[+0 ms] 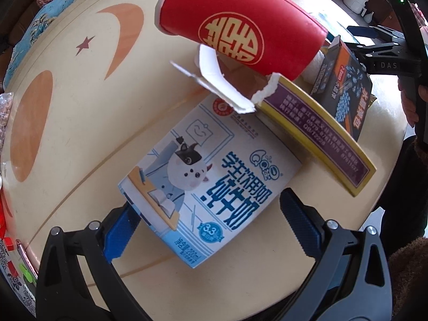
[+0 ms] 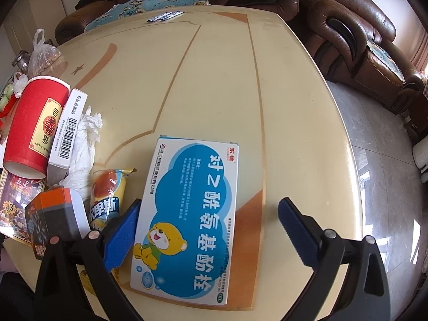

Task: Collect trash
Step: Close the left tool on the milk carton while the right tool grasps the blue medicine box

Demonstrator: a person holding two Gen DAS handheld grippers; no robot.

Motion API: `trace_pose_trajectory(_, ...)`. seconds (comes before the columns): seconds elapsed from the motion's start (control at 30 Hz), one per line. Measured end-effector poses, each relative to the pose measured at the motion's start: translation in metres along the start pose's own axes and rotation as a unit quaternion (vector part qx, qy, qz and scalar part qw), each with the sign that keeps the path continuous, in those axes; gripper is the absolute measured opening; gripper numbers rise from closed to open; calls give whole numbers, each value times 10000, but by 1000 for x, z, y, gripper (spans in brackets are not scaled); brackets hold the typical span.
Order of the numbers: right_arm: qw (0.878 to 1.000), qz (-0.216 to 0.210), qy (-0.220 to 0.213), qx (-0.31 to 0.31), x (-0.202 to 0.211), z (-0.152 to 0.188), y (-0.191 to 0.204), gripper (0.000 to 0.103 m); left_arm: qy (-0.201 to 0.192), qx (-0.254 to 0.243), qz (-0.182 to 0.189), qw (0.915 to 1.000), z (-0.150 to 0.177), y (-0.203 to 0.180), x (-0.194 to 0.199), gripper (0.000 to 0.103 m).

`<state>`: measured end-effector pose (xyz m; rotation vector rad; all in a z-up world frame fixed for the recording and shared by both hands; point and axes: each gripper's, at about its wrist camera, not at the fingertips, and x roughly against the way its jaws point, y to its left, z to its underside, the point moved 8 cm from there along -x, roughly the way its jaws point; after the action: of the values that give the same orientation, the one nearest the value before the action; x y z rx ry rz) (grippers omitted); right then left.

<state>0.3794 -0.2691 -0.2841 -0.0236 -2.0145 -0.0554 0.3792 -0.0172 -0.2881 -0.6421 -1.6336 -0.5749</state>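
Observation:
In the left wrist view a blue-and-white milk carton [image 1: 206, 184] lies flat on the cream table, between the blue pads of my open left gripper [image 1: 211, 227]. Beyond it lie a red paper cup [image 1: 240, 24] on its side, a torn yellow-and-purple box [image 1: 315, 128] and a dark box [image 1: 345, 91]. In the right wrist view a blue-and-white medicine box [image 2: 187, 214] with a yellow bear lies flat between the pads of my open right gripper [image 2: 211, 235]. To its left are a snack wrapper [image 2: 109, 195], crumpled tissue [image 2: 83, 149], a white barcode box [image 2: 67, 131] and the red cup [image 2: 32, 125].
The round table [image 2: 214, 80] has orange moon and star inlays. A brown leather sofa [image 2: 347, 26] stands behind it, tiled floor to the right. A plastic bag [image 2: 42, 53] and small foil packets [image 2: 165, 16] sit near the far edge. The right gripper [image 1: 379, 45] shows in the left wrist view.

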Motion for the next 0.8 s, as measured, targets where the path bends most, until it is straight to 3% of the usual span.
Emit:
trace_pose_trajectory(0.13,9999,62,-15,-87,3,-2,-2,90,44,72,14,10000,1,-1,-5,95)
trace_pose_trajectory(0.23,9999,39,-139,7,11,-3,1,60,25,133,-6,9999,2,2,-3,87)
trace_pose_trajectory(0.43,9999,-47,-102,-18,13,-2,-1,60,88,259,-27,9996,6,5,3,73)
trace_pose_trajectory(0.8,9996,163,-236,-63,28,1,-16,60,122,561,-8,9984,21,3,8,58)
